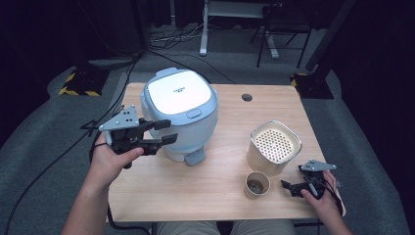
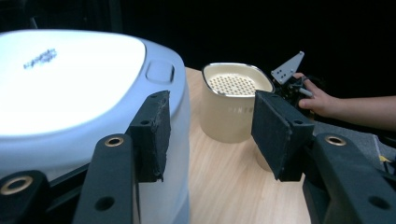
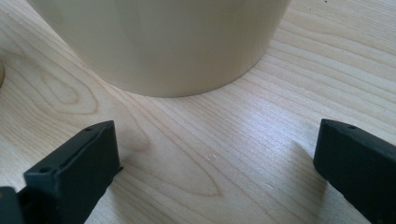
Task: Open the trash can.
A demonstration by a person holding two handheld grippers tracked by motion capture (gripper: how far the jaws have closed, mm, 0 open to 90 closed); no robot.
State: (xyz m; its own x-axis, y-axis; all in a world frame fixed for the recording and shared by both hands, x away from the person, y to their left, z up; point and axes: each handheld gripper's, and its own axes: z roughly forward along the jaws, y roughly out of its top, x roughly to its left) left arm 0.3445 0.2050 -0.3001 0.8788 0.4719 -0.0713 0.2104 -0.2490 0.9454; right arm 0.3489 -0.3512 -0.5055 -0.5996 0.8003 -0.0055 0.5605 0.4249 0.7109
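A white and pale-blue rice cooker (image 1: 180, 105) with its lid down stands on the left half of the wooden table (image 1: 195, 196). My left gripper (image 1: 170, 131) hovers open beside its front left, empty, jaws pointing right. In the left gripper view the cooker (image 2: 70, 93) sits just behind the left jaw of that gripper (image 2: 210, 116). A cream pot (image 1: 274, 146) with a perforated inside stands at the right, a paper cup (image 1: 257, 185) in front of it. My right gripper (image 1: 292, 177) rests low by the pot, open and empty. The right gripper (image 3: 217, 135) faces the pot's base (image 3: 163, 42).
A grey tab (image 1: 195, 157) juts out at the cooker's front base. A cable hole (image 1: 247, 97) sits near the table's far edge. Beyond the table are grey carpet, cables and furniture legs. Bare wood lies along the front left of the table.
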